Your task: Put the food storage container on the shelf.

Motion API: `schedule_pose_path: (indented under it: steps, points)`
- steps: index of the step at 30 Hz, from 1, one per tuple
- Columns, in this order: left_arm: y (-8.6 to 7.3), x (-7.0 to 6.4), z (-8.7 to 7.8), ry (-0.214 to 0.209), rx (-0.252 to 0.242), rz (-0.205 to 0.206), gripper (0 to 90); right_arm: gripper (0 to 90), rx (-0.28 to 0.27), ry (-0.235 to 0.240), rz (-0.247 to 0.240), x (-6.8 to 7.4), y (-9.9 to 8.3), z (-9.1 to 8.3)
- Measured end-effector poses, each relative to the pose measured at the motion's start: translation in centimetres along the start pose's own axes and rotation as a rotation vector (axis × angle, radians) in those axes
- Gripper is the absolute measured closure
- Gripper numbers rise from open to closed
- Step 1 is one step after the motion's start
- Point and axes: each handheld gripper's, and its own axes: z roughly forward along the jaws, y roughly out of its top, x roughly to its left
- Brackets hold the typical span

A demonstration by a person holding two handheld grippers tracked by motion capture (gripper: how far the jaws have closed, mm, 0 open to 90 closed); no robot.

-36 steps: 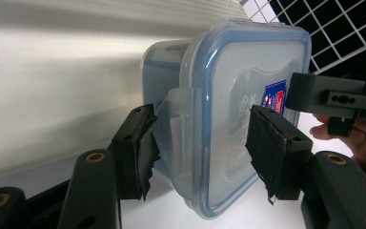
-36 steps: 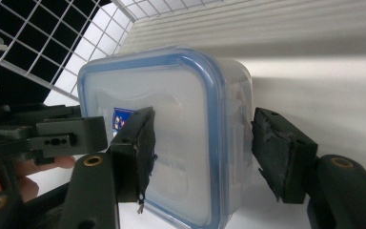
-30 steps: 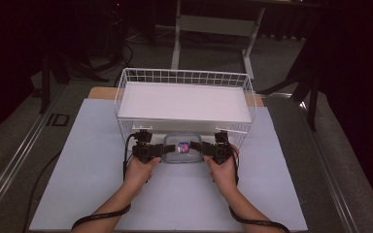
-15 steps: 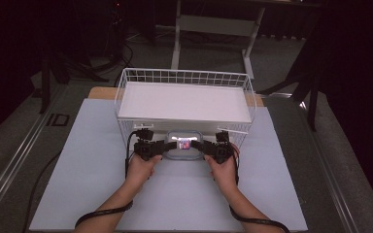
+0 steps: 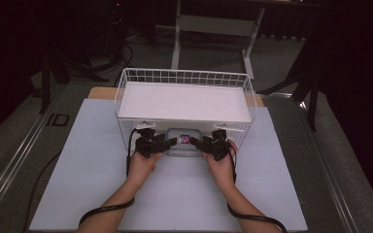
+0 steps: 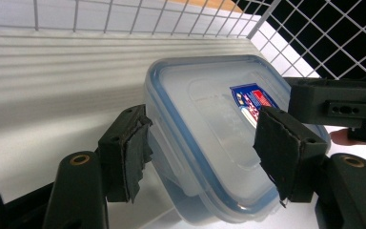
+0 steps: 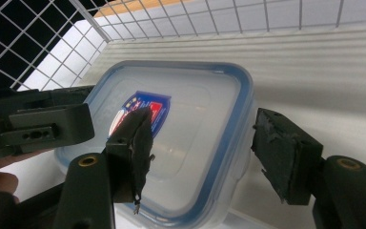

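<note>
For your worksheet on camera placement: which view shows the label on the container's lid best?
The right gripper view: the label faces the camera, though a claw pad overlaps its lower edge. In the left gripper view it is partly hidden; in the high view it is tiny.

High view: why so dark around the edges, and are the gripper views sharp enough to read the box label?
High view: light falls on the table and wire basket; the room behind is near black. Left gripper view: box fairly sharp, its label too blurred to read, near jaws soft. Right gripper view: the same, with faint glare on the lid.
</note>
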Motion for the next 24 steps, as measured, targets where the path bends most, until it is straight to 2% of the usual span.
schedule_pose_path:
  steps: [2,3,5,6,9,11,12,15,17,18,19,20,22,24]
  points:
    - [0.0,-0.4,-0.1,0.019,-0.008,-0.009,37.6,38.6,-0.020,-0.004,-0.060,0.3,0.0,0.0]
    - [-0.1,-0.5,-0.1,0.025,-0.011,-0.006,37.8,37.8,-0.023,-0.038,-0.080,0.5,-0.1,-0.2]
    - [-0.2,-0.7,-0.5,0.028,-0.013,-0.004,37.8,37.6,-0.046,-0.037,-0.136,0.6,-0.2,-0.4]
    - [-0.4,-0.9,-0.7,0.023,-0.021,-0.020,37.8,37.3,-0.055,-0.040,-0.165,0.7,-0.2,-0.6]
    - [-0.4,-1.1,-1.6,0.018,-0.024,0.015,37.8,37.4,-0.072,-0.041,-0.211,1.3,-0.6,-1.3]
    - [-0.5,-1.3,-2.3,0.011,-0.032,0.023,37.8,37.4,-0.080,-0.054,-0.256,1.9,-0.8,-1.9]
    - [-0.6,-1.5,-2.7,0.016,-0.032,0.019,37.8,37.4,-0.086,-0.045,-0.263,2.2,-1.0,-2.1]
    - [-1.0,-2.1,-3.8,0.007,-0.035,0.049,37.6,40.7,-0.082,-0.010,-0.264,3.1,-1.5,-3.0]
    - [-1.4,-2.5,-4.4,0.009,-0.036,0.062,33.5,46.4,-0.066,0.009,-0.274,3.6,-2.1,-3.1]
    - [-1.4,-2.5,-4.4,0.009,-0.036,0.062,31.0,46.4,-0.066,0.009,-0.274,3.6,-2.1,-3.1]
    - [-1.8,-2.9,-5.0,0.008,-0.039,0.078,31.0,48.8,-0.045,0.022,-0.280,3.8,-2.4,-3.1]
    - [-2.4,-3.0,-5.6,-0.025,-0.040,0.097,26.3,63.6,-0.014,0.001,-0.304,4.3,-3.4,-3.1]
    - [-2.9,-3.1,-6.1,-0.029,-0.046,0.104,22.8,66.4,-0.002,-0.002,-0.307,4.5,-3.6,-3.1]
    - [-3.5,-3.2,-6.6,-0.024,-0.053,0.121,18.6,83.3,0.035,-0.008,-0.321,4.4,-4.1,-2.6]
